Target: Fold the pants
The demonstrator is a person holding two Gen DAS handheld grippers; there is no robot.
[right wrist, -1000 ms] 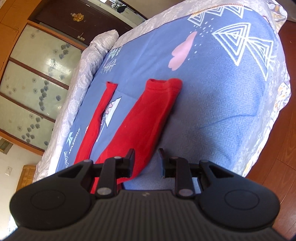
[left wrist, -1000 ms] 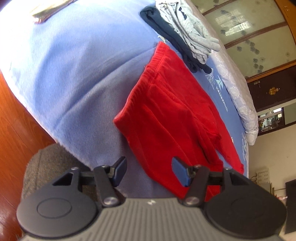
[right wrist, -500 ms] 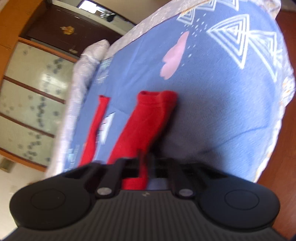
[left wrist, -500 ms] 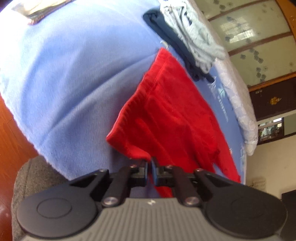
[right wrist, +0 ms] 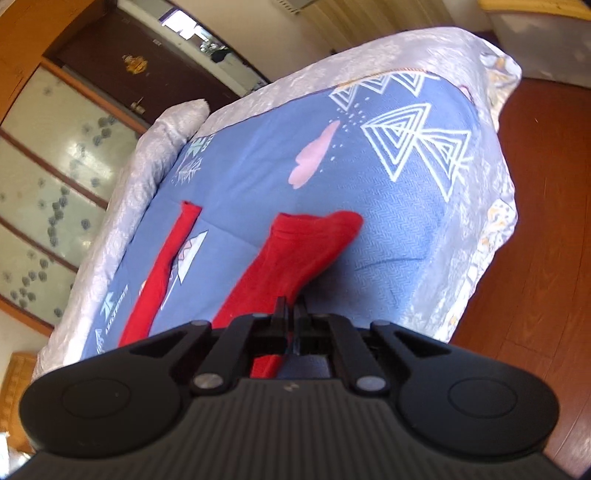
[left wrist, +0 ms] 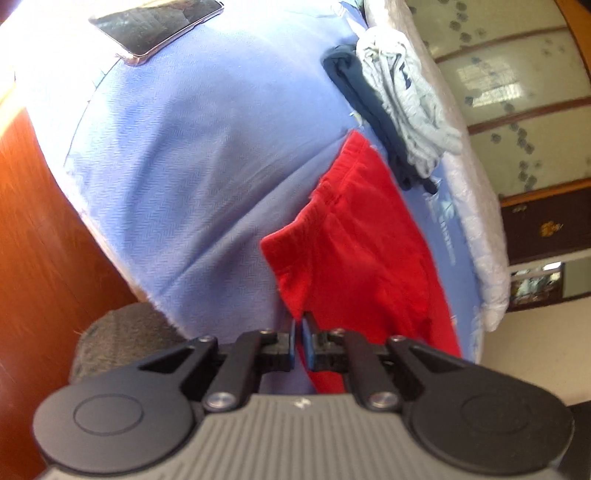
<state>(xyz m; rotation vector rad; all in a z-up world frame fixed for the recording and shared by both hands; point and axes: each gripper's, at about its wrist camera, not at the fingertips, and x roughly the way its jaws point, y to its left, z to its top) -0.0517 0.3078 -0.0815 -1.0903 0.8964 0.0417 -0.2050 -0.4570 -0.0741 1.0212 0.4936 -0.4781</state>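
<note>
Red pants (left wrist: 354, 251) lie on a blue bedspread (left wrist: 177, 155). In the left wrist view I see the waistband end; my left gripper (left wrist: 300, 325) is shut on the near edge of the pants, just below the waistband corner, and lifts it off the bed. In the right wrist view the two legs (right wrist: 291, 258) stretch away, the near leg raised. My right gripper (right wrist: 290, 310) is shut on the near leg's side edge. The far leg (right wrist: 166, 266) lies flat.
A phone (left wrist: 155, 26) lies at the bed's far corner. A pile of grey and navy clothes (left wrist: 395, 107) lies beyond the waistband. Wooden floor (right wrist: 535, 258) surrounds the bed. Glass wardrobe doors (right wrist: 48, 155) stand behind it. A grey mat (left wrist: 122, 332) lies on the floor.
Both grippers were open above the pants a second ago; they have closed on the near edge and lifted it, with both cameras rising and tilting.
</note>
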